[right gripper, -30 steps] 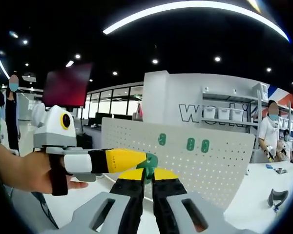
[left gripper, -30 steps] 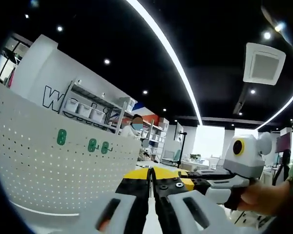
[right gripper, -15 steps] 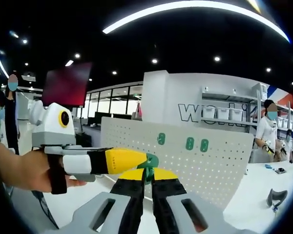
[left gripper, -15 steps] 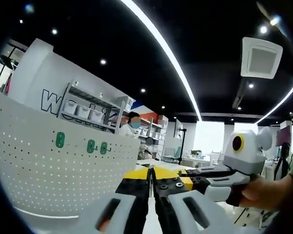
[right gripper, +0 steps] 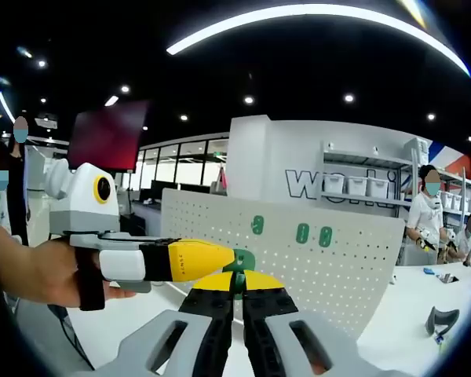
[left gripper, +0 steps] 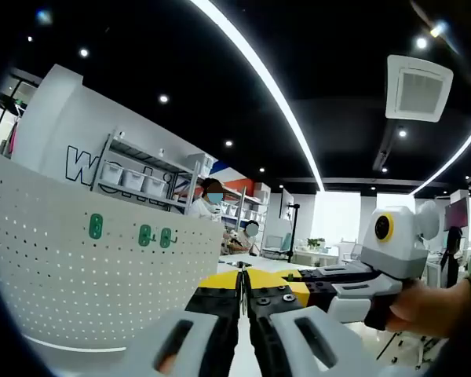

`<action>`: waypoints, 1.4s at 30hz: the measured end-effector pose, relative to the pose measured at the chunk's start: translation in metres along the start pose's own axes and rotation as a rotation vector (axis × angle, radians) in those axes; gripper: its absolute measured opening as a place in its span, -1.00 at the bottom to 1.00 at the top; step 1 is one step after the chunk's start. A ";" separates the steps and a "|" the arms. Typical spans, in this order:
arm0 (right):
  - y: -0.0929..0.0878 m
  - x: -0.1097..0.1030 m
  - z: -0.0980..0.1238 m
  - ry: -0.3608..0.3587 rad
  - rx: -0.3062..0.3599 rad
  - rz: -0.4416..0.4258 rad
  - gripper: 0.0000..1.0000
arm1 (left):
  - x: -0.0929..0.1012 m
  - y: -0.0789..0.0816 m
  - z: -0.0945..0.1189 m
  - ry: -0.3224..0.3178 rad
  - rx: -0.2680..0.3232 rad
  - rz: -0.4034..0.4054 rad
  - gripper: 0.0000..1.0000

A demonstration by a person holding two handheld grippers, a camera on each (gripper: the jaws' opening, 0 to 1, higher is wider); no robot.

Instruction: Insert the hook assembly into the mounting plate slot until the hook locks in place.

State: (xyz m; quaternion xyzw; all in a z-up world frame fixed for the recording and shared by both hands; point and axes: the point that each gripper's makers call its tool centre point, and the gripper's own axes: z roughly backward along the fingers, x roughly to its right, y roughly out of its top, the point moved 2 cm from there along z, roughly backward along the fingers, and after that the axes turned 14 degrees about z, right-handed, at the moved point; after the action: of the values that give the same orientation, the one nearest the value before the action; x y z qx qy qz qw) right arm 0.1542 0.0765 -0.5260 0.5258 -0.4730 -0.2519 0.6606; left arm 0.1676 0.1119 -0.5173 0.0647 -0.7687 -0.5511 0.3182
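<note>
1. Overhead, long white light strips [left gripper: 259, 71] are curving across a dark ceiling, and shelving with white bins [right gripper: 361, 182] is standing against the lettered wall behind your workspace.
2. You are facing the white perforated mounting plate [right gripper: 337, 267], which is standing upright with three green hooks [right gripper: 302, 232] already sitting in a row on it.
3. Your right gripper [right gripper: 234, 284] is showing its yellow-tipped jaws pressed together on a green hook piece [right gripper: 240, 261] at their tips.
4. Your left gripper [right gripper: 228, 258] is reaching in from the left in the right gripper view, its tip touching that same green piece.
5. In the left gripper view, your left jaws are sitting together, with the plate [left gripper: 78, 275] off to the left.
</note>
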 end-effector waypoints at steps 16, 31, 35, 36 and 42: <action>-0.003 0.000 -0.004 -0.005 -0.004 -0.002 -0.99 | -0.002 0.004 0.002 -0.001 -0.013 -0.036 -0.81; -0.007 0.001 -0.006 -0.003 -0.012 -0.006 -0.98 | 0.000 0.005 0.011 -0.024 -0.085 -0.063 -0.17; -0.008 0.001 -0.006 -0.004 -0.013 -0.009 -0.98 | 0.001 0.000 0.013 -0.031 -0.144 -0.064 0.20; -0.008 0.001 -0.006 -0.005 -0.013 -0.008 -0.98 | 0.001 -0.003 0.013 -0.028 -0.170 -0.065 0.30; -0.009 0.001 -0.007 -0.004 -0.013 -0.011 -0.98 | 0.003 -0.005 0.017 -0.041 -0.192 -0.068 0.70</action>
State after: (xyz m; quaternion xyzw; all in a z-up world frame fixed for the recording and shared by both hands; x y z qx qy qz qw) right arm 0.1622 0.0765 -0.5338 0.5236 -0.4696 -0.2596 0.6617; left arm 0.1540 0.1225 -0.5239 0.0487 -0.7161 -0.6339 0.2881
